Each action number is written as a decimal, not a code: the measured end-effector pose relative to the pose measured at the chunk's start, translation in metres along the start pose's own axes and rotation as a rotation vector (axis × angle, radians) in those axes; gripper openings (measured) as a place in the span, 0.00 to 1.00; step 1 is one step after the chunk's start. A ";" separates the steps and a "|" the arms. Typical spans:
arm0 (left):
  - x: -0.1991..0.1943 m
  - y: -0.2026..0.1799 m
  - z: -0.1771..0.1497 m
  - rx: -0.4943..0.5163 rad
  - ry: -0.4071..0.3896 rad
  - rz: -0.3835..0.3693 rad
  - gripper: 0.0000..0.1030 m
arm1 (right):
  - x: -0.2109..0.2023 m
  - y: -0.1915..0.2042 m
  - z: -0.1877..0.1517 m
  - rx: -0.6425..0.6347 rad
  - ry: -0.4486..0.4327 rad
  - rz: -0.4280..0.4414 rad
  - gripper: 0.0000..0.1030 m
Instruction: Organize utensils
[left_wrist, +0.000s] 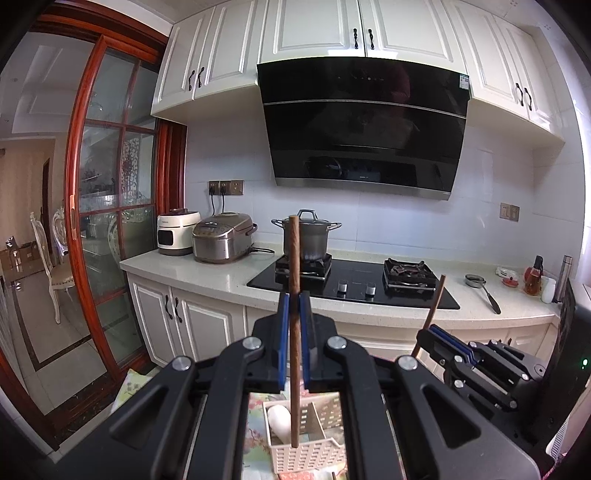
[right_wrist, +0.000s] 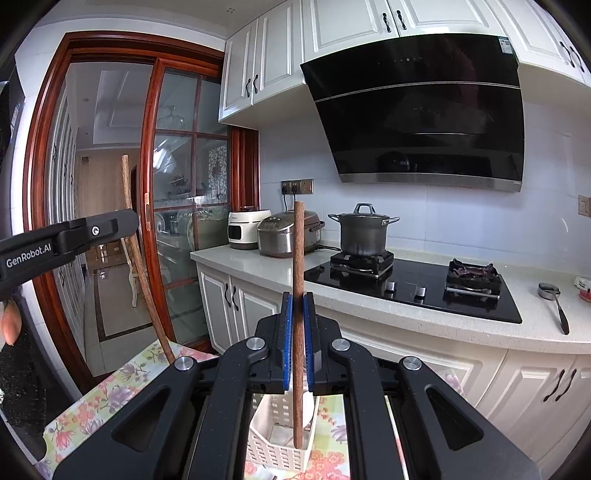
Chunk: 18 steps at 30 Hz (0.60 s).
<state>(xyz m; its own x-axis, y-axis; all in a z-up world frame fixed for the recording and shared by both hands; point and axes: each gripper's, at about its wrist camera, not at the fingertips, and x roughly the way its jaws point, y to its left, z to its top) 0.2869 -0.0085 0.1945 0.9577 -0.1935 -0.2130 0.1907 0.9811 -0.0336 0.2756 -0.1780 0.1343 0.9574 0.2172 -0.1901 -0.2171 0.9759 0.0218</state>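
**Each gripper clamps a chopstick upright over the white basket**

The left gripper is clenched on a dark wooden chopstick, pinched between its blue pads. The stick stands nearly upright, its top rising well above the fingertips and its lower end reaching down over the white slotted utensil basket. A white spoon lies in the basket's left compartment, just left of the stick.

The right gripper grasps a second wooden chopstick the same way, upright between its blue pads, the lower end down at the near wall of the basket, beside the white spoon.

The basket sits on a floral cloth. Beyond, the counter carries two rice cookers, and a lidded pot stands on the black hob
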 end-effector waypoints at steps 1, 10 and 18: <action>0.003 0.001 0.001 -0.003 0.000 0.002 0.06 | 0.004 0.000 0.000 0.002 0.001 0.002 0.06; 0.054 0.015 -0.017 -0.052 0.089 -0.017 0.06 | 0.045 -0.001 -0.016 0.032 0.068 0.036 0.06; 0.082 0.028 -0.050 -0.083 0.179 -0.029 0.06 | 0.078 -0.005 -0.033 0.087 0.180 0.062 0.10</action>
<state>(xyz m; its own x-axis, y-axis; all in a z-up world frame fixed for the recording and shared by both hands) 0.3597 0.0034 0.1276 0.8970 -0.2241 -0.3809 0.1919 0.9739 -0.1210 0.3452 -0.1667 0.0874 0.8917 0.2774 -0.3577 -0.2499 0.9606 0.1219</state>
